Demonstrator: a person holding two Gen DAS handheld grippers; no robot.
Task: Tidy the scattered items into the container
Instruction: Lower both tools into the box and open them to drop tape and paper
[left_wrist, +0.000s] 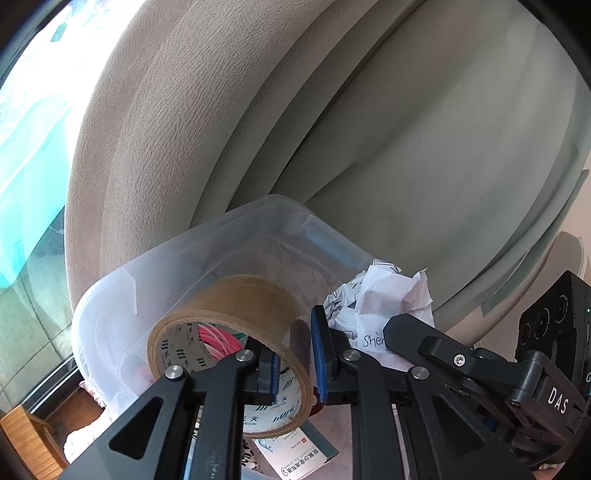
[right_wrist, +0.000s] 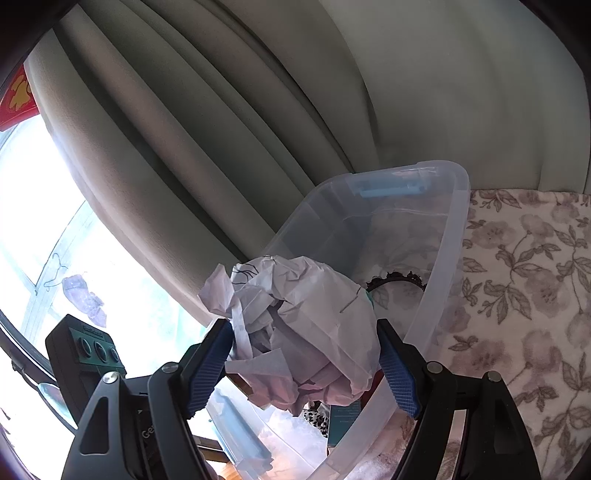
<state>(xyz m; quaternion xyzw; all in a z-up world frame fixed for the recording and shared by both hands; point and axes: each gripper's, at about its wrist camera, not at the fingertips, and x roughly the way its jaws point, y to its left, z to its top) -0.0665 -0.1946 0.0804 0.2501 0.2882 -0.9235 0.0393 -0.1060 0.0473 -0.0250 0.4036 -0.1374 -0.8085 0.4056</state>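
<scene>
1. The left hand-held gripper (left_wrist: 295, 354) pinches a roll of brown packing tape (left_wrist: 236, 347): one blue pad sits inside the ring, the other presses the outer wall, so the gap between the pads is narrow.
2. The tape roll is tilted, its open core facing the left wrist camera, with printed lettering on the inner cardboard. It hangs over the near end of a clear plastic box (left_wrist: 207, 258).
3. Through the tape's core a bundle of pink cord (left_wrist: 218, 341) shows, lying inside the box.
4. The right hand-held gripper (right_wrist: 304, 362) is spread wide, and its blue pads clamp a large ball of crumpled white paper (right_wrist: 306, 325) from both sides.
5. The paper ball is heavily creased, with dark pen marks on some folds. It is held above the near rim of the clear plastic box (right_wrist: 439, 280).
6. In the left wrist view the same paper ball (left_wrist: 384, 306) sits just right of the tape, beside the box's edge, with handwriting visible on it.
7. The box is see-through, with pale blue latches at its ends. A dark frilly hair band (right_wrist: 399, 278) lies on its bottom.
8. The box rests on a flower-patterned cloth (right_wrist: 524, 280), in front of grey-beige curtains (right_wrist: 207, 122).
9. A small printed carton (left_wrist: 295, 454) lies below the tape roll.
</scene>
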